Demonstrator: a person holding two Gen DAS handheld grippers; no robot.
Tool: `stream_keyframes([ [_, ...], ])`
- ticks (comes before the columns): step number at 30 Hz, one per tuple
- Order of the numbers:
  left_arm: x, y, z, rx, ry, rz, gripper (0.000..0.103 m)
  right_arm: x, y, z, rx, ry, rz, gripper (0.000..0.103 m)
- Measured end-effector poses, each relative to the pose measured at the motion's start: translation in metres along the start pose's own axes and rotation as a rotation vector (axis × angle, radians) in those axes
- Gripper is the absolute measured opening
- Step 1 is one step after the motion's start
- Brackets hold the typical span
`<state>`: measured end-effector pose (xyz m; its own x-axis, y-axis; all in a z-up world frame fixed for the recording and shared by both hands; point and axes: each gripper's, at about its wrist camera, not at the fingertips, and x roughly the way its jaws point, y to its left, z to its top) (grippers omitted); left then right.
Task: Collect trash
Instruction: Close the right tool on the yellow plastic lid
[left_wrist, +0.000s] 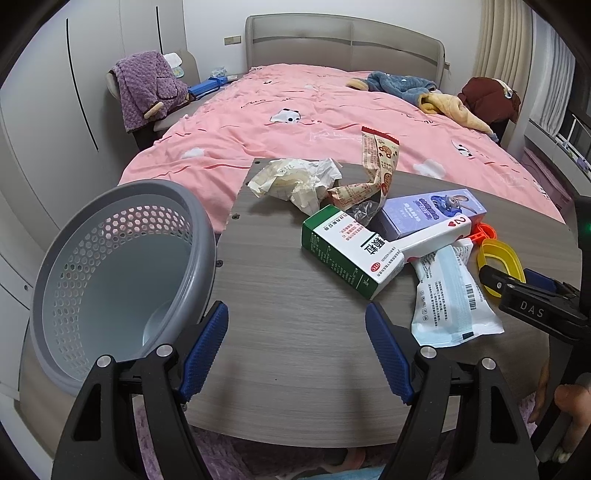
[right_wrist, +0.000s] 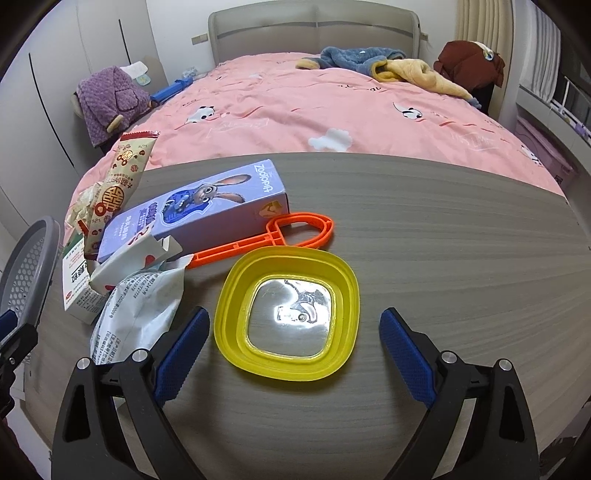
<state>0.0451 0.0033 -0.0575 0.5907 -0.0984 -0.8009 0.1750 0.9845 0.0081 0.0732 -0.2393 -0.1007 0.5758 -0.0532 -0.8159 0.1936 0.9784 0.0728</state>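
Observation:
Trash lies piled on a grey wooden table (left_wrist: 295, 350): crumpled paper (left_wrist: 295, 179), a red-and-cream snack wrapper (left_wrist: 376, 162), a green-and-white carton (left_wrist: 347, 251), a purple Zootopia box (right_wrist: 199, 206), a white mask packet (left_wrist: 450, 295), an orange plastic frame (right_wrist: 295, 232) and a yellow square lid (right_wrist: 288, 314). My left gripper (left_wrist: 297, 328) hovers open over bare table, just short of the carton. My right gripper (right_wrist: 293, 332) stands open around the yellow lid, its blue pads (right_wrist: 181, 350) apart from the rim. The right gripper (left_wrist: 517, 288) also shows in the left wrist view.
A grey perforated bin (left_wrist: 110, 277) stands at the table's left edge. Behind the table is a bed with a pink duvet (left_wrist: 314, 110), clothes on it, and a chair draped in purple (left_wrist: 147, 88). A person's hand (left_wrist: 565, 406) shows at the right.

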Motion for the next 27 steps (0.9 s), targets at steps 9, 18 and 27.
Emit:
stream_keyframes([
  [9, 0.000, 0.000, 0.000, -0.004, 0.004, -0.002, 0.073, -0.007, 0.000, -0.004, -0.012, -0.032, 0.031, 0.069],
  [18, 0.001, -0.010, 0.013, 0.001, -0.007, -0.011, 0.073, -0.031, -0.012, -0.012, 0.035, -0.070, 0.089, 0.069],
  [27, 0.020, -0.039, 0.039, 0.028, 0.002, -0.024, 0.073, -0.036, -0.033, -0.020, 0.086, -0.074, 0.108, 0.069],
])
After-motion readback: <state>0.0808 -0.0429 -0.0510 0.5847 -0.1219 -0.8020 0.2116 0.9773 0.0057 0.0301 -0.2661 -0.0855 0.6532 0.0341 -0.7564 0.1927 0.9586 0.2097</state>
